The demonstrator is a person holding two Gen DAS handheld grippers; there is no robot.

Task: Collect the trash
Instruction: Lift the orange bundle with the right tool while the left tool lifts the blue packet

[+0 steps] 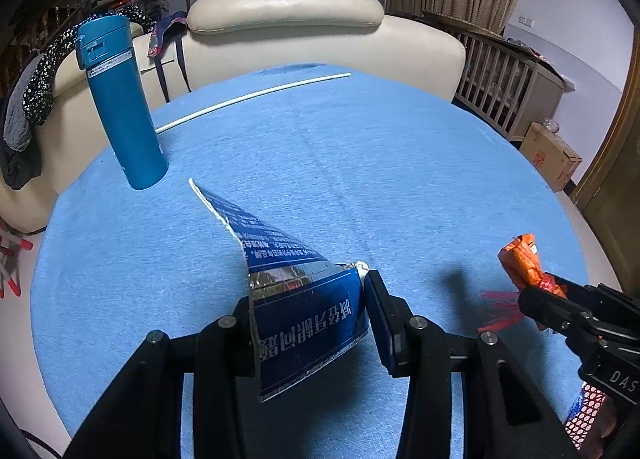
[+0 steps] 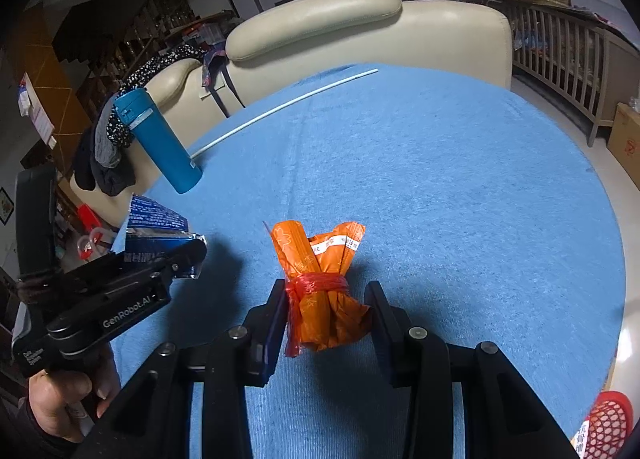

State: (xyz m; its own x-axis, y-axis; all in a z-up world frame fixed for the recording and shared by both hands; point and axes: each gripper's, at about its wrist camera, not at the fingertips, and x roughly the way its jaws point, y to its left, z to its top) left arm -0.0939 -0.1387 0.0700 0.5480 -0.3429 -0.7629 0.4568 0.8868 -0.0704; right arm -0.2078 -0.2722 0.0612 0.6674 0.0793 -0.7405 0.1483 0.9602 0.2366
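My left claw (image 1: 310, 323) is gripping a torn blue foil package (image 1: 296, 299), its two fingers pressing on either side of the printed end while the ripped flap is curling up toward eleven o'clock, above the blue tabletop (image 1: 360, 163). From the right wrist camera the same package (image 2: 158, 227) is showing at nine o'clock, pinched in the left claw (image 2: 188, 255).

My right claw (image 2: 326, 307) is clamping an orange wrapper bundle (image 2: 324, 279), tied round the middle with a red plastic strip; the fingers are closing on it right at the tie, and the bundle is standing just above the tabletop (image 2: 440, 179). In the left wrist view that bundle (image 1: 524, 259) is sitting at three o'clock in the right claw (image 1: 538, 291).

A teal thermos bottle (image 1: 120, 103) is standing upright on the tabletop at ten o'clock, well apart from both claws, and a thin white stick (image 1: 256, 97) is lying along the far edge at twelve o'clock. A red mesh basket (image 2: 610, 427) is peeking in at five o'clock in the right view, off the tabletop's edge.
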